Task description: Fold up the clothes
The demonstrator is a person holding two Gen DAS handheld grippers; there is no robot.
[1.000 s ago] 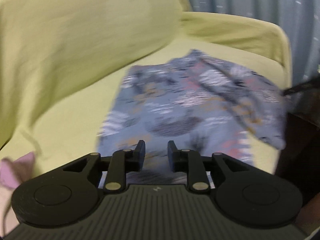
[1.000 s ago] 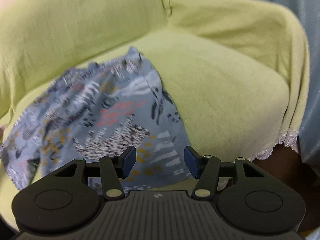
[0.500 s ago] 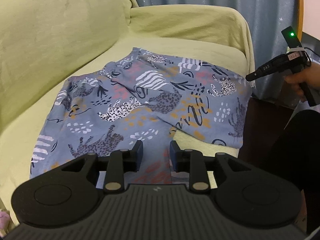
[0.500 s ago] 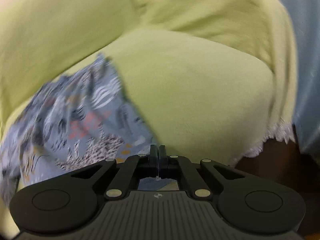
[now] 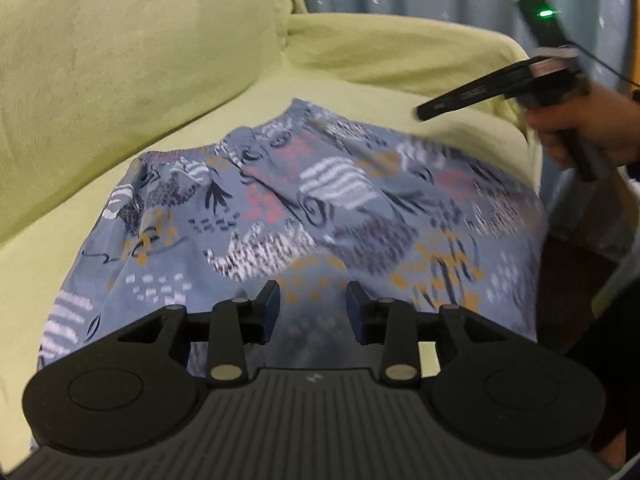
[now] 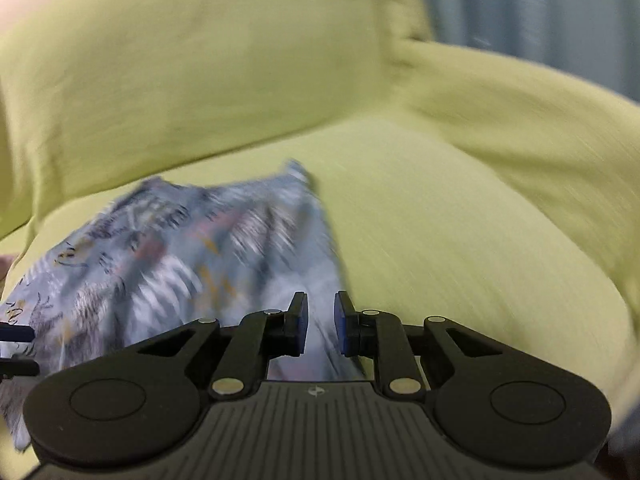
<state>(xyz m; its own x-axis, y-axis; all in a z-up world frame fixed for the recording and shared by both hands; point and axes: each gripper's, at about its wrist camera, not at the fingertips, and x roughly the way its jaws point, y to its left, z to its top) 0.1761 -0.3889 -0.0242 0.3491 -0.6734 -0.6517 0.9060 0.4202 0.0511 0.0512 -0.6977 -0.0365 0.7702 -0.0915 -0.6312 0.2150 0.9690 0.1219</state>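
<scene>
Left tool [image 5: 313,307] was held nearest, fingers apart, nothing between them, just over the near edge of the patterned garment [image 5: 304,216]. Right tool [image 6: 321,322] was seen with a narrow gap, blurred cloth behind it; grip could not be told. Garment was spread on the sofa seat [image 5: 60,216], waistband far.

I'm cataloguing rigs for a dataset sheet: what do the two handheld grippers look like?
Both the left gripper and right gripper are matte black, with a ribbed body, two round discs, silver pivot pins and blue-padded fingers. Seen from the left wrist camera, the right unit carries a green light and thin cable.
</scene>
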